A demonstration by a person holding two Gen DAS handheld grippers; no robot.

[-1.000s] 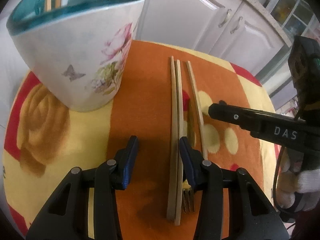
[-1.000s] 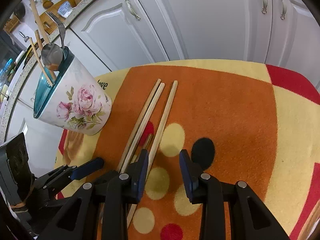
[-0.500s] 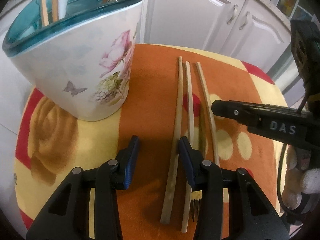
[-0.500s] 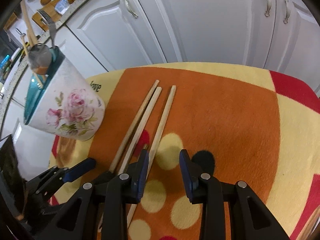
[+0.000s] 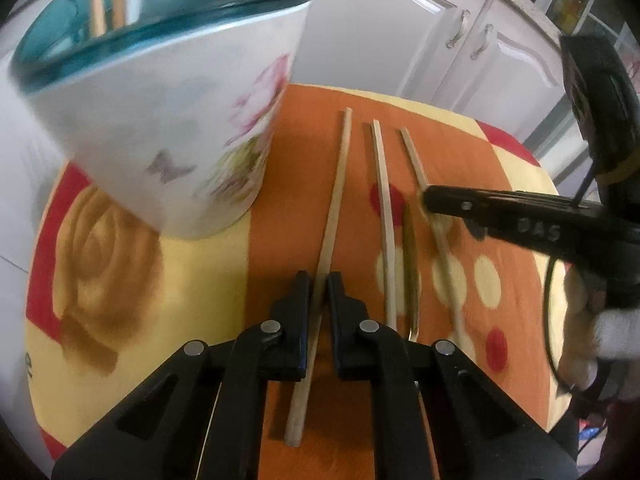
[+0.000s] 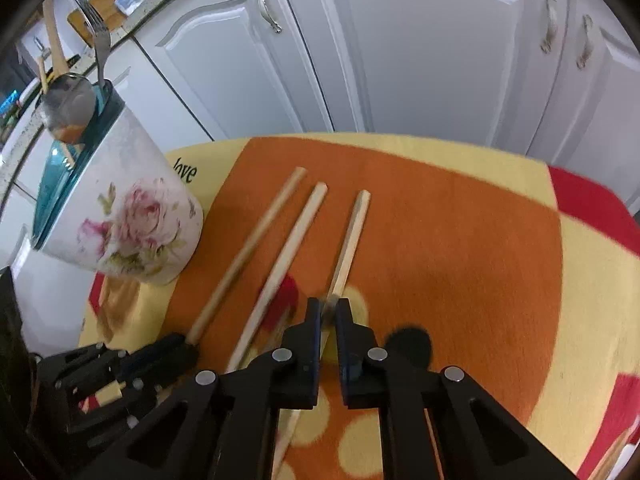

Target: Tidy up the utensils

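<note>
Left gripper (image 5: 319, 286): closed on the leftmost chopstick (image 5: 335, 200), gripping it low on its length; a long stretch runs forward toward the cabinets, a shorter tail sticks back under the jaws.
Right gripper (image 6: 328, 310): closed on the rightmost chopstick (image 6: 350, 240), also toward its near end. The contact is blurred, so how firmly it bites is a judgement only.
Middle chopstick (image 5: 383, 216): loose on the mat (image 6: 460, 240), between the two held ones.
Fork (image 5: 410, 264): a dark metal utensil lying just right of the middle chopstick, its tines hidden behind the left gripper.
Holder (image 6: 120, 220): floral cup with teal rim at the left of the mat, close beside the leftmost chopstick; it holds a fork, a spoon and wooden sticks.
Task standing: in my judgement two sticks are gripped but not clearly lifted; two items are not yet picked up.
Risk, pivot: each stick is held off its middle, so the long end may swing down or twist out on lifting.
Risk, holder: the left stick's far end passes near the cup wall; a careless swing could knock it, and the cup looks top-heavy with utensils.
Risk, crowding: the grippers work close together and could clash, or drag the loose chopstick and fork.
</note>
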